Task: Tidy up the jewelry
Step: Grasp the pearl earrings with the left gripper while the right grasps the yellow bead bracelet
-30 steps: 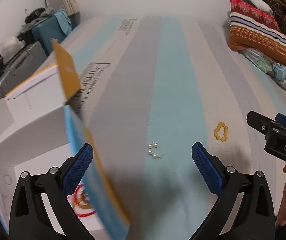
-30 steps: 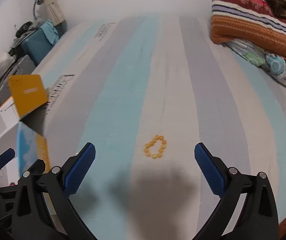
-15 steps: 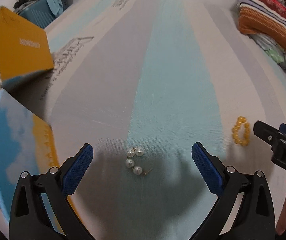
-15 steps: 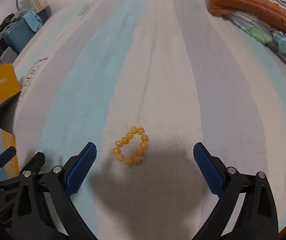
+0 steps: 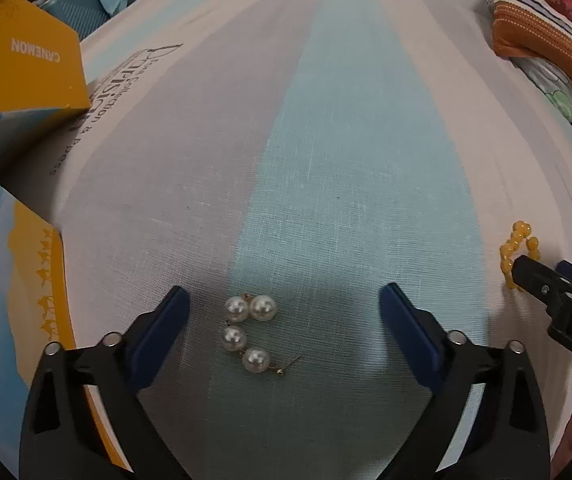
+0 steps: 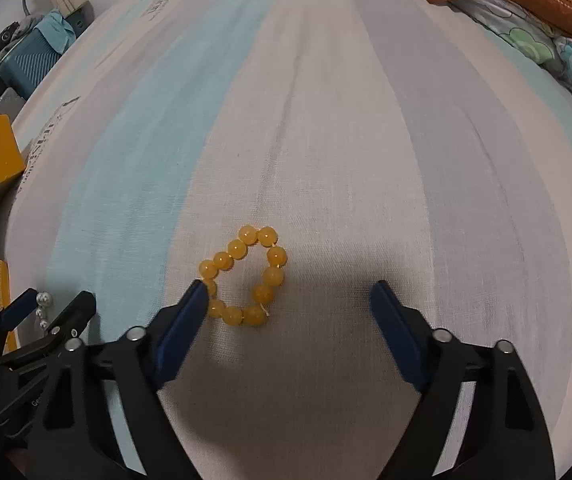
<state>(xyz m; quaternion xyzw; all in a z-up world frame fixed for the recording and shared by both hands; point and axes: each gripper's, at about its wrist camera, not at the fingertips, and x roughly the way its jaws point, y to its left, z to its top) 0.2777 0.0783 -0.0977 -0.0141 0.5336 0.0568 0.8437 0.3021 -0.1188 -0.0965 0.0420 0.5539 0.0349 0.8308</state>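
White pearl earrings (image 5: 248,332) with thin gold hooks lie on the light blue stripe of the bed sheet. My left gripper (image 5: 284,316) hangs low over them with its jaws closing; the pearls sit between the blue pads, nearer the left one, untouched. A yellow bead bracelet (image 6: 244,278) lies on a pale stripe. My right gripper (image 6: 289,300) is down over it, jaws closing, the left pad (image 6: 190,312) at the bracelet's lower left beads and the right pad well apart. The bracelet (image 5: 515,250) and the right gripper's finger (image 5: 553,292) show at the left wrist view's right edge.
A yellow and blue box (image 5: 14,76) with open flaps stands at the left, its blue and yellow lid (image 5: 10,300) close beside my left gripper. Folded striped blankets (image 5: 545,28) lie at the far right. Suitcases and clutter (image 6: 26,60) stand beyond the bed's left edge.
Both grippers have come down close to the sheet, so the pearls and the bracelet now look much larger. Both pairs of pads stand a little narrower than before.
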